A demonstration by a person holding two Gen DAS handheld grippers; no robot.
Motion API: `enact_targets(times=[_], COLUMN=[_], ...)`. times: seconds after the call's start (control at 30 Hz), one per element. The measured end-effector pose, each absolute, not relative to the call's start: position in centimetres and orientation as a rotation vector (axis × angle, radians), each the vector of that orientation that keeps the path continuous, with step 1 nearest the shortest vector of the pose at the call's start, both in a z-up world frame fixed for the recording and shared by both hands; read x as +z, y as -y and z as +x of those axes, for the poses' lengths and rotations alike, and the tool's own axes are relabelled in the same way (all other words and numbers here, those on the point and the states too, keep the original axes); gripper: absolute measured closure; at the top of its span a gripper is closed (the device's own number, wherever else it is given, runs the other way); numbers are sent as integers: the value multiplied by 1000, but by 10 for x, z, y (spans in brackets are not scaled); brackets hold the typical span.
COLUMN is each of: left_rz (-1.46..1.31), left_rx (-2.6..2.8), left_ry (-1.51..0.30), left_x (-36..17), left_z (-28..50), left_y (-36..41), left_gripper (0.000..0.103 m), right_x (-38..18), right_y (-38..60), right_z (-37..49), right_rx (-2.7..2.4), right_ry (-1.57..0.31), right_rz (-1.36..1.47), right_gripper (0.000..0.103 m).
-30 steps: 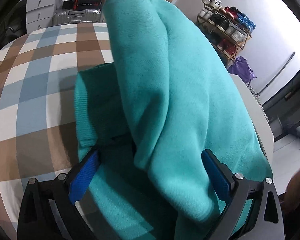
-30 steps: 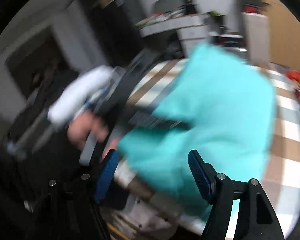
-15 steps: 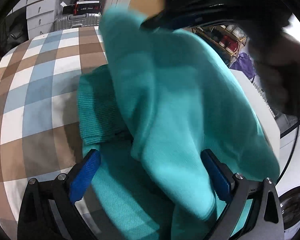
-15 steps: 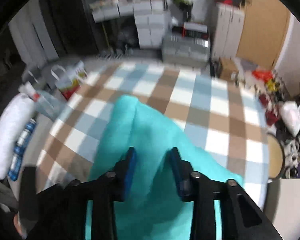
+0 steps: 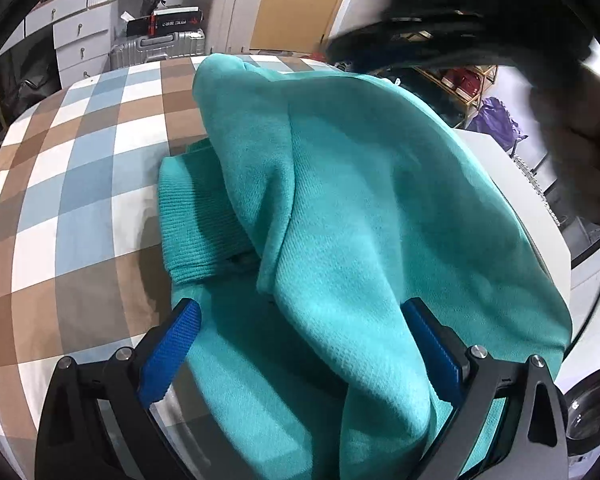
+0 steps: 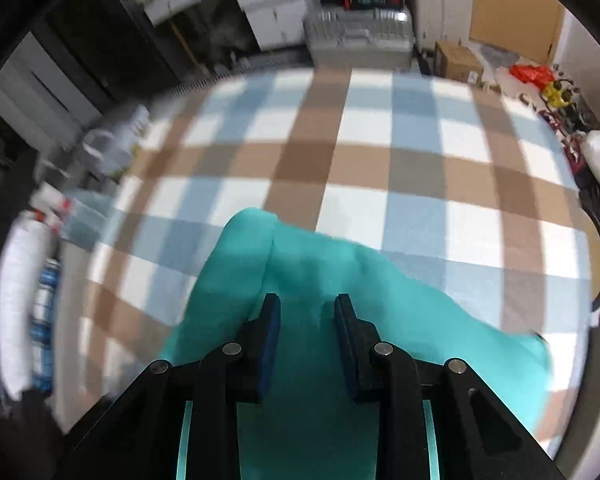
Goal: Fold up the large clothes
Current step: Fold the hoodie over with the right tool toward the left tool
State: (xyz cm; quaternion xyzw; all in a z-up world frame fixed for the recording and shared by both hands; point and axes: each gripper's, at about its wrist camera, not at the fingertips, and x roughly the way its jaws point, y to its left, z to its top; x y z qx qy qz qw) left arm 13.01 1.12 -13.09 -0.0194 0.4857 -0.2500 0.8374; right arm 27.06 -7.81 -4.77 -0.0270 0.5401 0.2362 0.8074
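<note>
On our left we see the checked bedcover (image 5: 80,184) in brown, blue and white, with a silver suitcase (image 5: 156,46) and white drawers (image 5: 80,40) beyond its far edge. The teal sweatshirt (image 5: 360,208) lies bunched on the cover, a ribbed cuff (image 5: 192,232) showing beneath a folded layer. Our left gripper (image 5: 300,348) stands wide open, cloth heaped between its blue pads without being pinched. At upper right, the right gripper (image 5: 404,56) appears as a dark blur above the sweatshirt. From its own camera, the right gripper (image 6: 307,320) has just been closing, its jaws now narrow with teal fabric (image 6: 300,280) between them; whether they actually pinch it we cannot tell.
</note>
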Motion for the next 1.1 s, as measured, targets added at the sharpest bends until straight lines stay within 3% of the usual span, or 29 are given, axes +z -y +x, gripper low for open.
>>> enact_targets(times=[0.2,0.3,0.4,0.43,0.47,0.5,0.53,0.77,0.97,1.1], left_rz=[6,20,78,100,107,112,114,182,116,88], left_rx=[-488,-486,-455,-435,-427,-424,-421,-335,-494,-535], left_ry=[-1007,-1011,-1000,-989,-986,-987,-990,-959,-713,-939], left_x=[-128,-131,-133,-132,-131,-130,-129,-115,-63,-109], left_z=[123,123,119,116,116,115,115,98,51,74], left_y=[-6,-7,-3,-2,-2,-3,-4,-6,-6,6], left_gripper=[5,5,5,5,5,5,5,5,5,5], right_x=[-19,-48,-89,-100,-105,-110,-115,-118,-115,-118], right_y=[121,128,144,154,160,166,172,177,168,175], right_z=[179,143,140,147,152,158,163,162,156,156], right_rx=[579,584,598,608,612,602,612,646,607,617], right_ry=[-1195,-1270,-1298,-1308,-1311,-1315,-1325,-1269,-1225,-1216], right_rz=[-134,-186,-61,43,107,150,202,255,214,261], right_gripper=[74,73,72,74,83,100,101,103,103,103])
